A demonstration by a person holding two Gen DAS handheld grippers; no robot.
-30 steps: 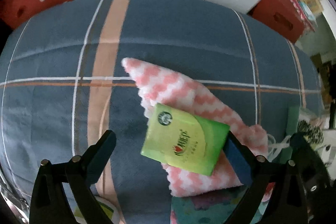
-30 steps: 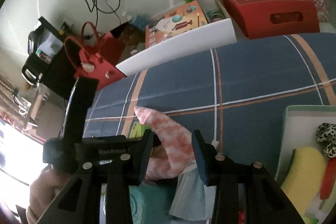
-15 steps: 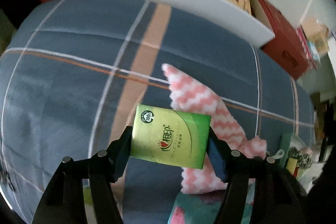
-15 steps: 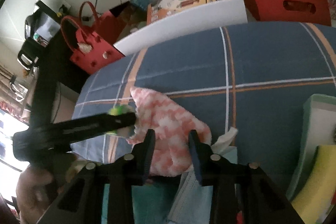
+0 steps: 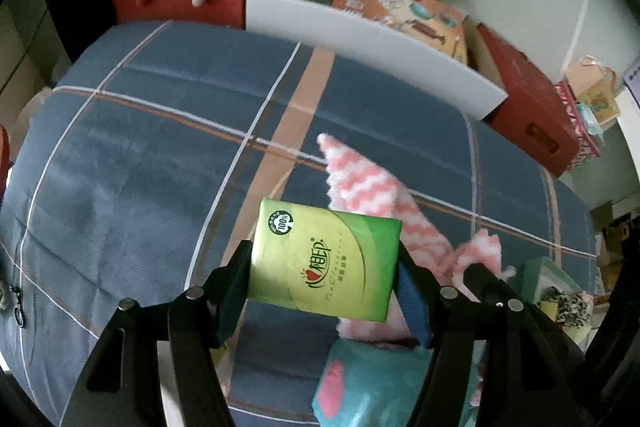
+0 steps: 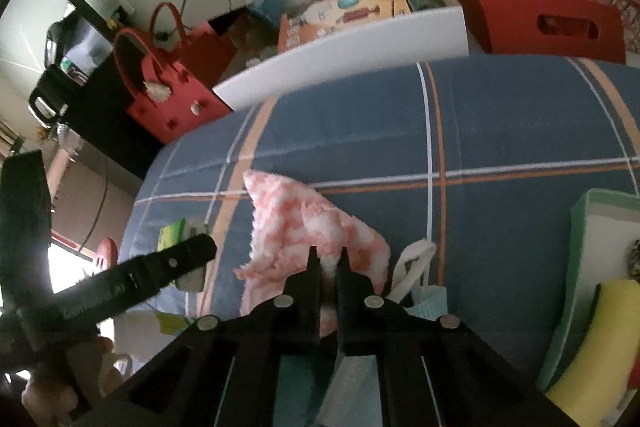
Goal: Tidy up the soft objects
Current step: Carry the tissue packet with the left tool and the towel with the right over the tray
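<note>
Tissue pack and fluffy cloth, both gripped over plaid blanket.
Left gripper (image 5: 324,277) fingers clamp glossy green tissue pack (image 5: 325,263), raised, near edge hidden. Right gripper (image 6: 328,259) fingers pinched shut on fuzzy pink-white cloth (image 6: 316,227); near part hidden.
</note>
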